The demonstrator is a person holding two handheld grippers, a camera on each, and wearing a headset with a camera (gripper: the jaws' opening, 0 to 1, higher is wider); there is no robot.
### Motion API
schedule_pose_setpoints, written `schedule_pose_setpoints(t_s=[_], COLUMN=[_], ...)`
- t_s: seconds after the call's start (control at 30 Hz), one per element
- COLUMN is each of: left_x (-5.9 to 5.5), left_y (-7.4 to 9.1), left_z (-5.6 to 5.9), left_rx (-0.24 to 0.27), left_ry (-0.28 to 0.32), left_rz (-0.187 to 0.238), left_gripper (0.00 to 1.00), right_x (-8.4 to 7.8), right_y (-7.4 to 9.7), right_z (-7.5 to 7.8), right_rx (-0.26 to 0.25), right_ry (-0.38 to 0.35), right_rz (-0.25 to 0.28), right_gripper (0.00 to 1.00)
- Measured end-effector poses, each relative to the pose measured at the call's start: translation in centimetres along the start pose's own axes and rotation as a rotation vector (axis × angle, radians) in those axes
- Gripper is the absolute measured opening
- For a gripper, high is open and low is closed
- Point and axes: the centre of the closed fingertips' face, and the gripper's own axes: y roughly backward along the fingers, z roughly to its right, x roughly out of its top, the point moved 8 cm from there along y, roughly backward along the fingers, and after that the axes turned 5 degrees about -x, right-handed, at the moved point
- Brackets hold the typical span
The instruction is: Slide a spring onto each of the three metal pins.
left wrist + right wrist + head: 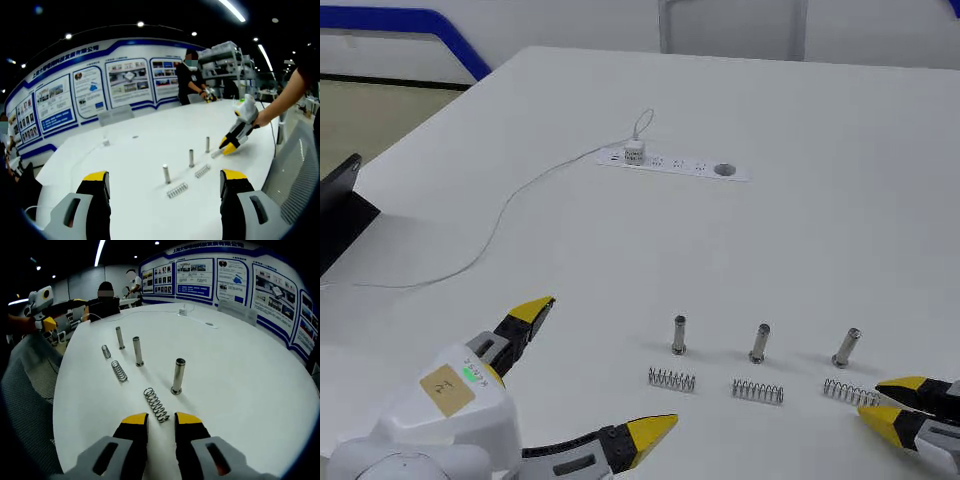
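- While both tongs hovered over the near part of the white desk (800, 260), three metal pins stood upright on it in a row: the left pin (679, 334), the middle pin (760, 342) and the right pin (847, 346).
- A spring lay flat on the near side of each pin, close to it but apart: the left spring (672, 379), the middle spring (758, 391) and the right spring (848, 392).
- The left tongs (595, 367) sat at the near left, jaws spread wide and grasping nothing, apart from the left spring.
- The right tongs (886, 398) sat low at the near right, jaws released to a narrow gap (nothing between them). Their yellow tips were just beside the right end of the right spring; whether they touched it, I could not tell.
- On the far side of the desk lay a white power strip (675, 164) with a charger (635, 152) plugged in and a white cable (503, 212) trailing away to the left.
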Motion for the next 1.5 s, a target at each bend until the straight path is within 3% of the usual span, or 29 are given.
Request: schedule_pose_setpoints(t_s=[0.17,0.37,0.53,1.17,1.5], left_x=[-0.1,-0.3,-0.4,-0.5,-0.5], left_y=[0.0,-0.1,-0.2,-0.4,-0.7], left_z=[0.0,0.1,0.3,0.8,1.5], left_rx=[0.001,-0.005,-0.013,-0.046,-0.113], left_ry=[-0.001,-0.006,-0.014,-0.043,-0.042], left_rz=[-0.013,-0.029,-0.043,-0.061,-0.054], left_gripper=[0.93,0.93,0.93,0.92,0.91], right_x=[-0.1,0.1,0.0,0.1,0.9], right_y=[-0.4,-0.6,-0.6,-0.3,0.4], right_z=[0.2,0.0,-0.2,-0.6,-1.1], right_rx=[0.033,0.074,0.083,0.084,0.098], right_ry=[-0.003,-0.039,-0.011,0.028,0.066], right_rz=[0.004,0.077,0.09,0.055,0.054], right_gripper=[0.22,0.21,0.16,0.11,0.11])
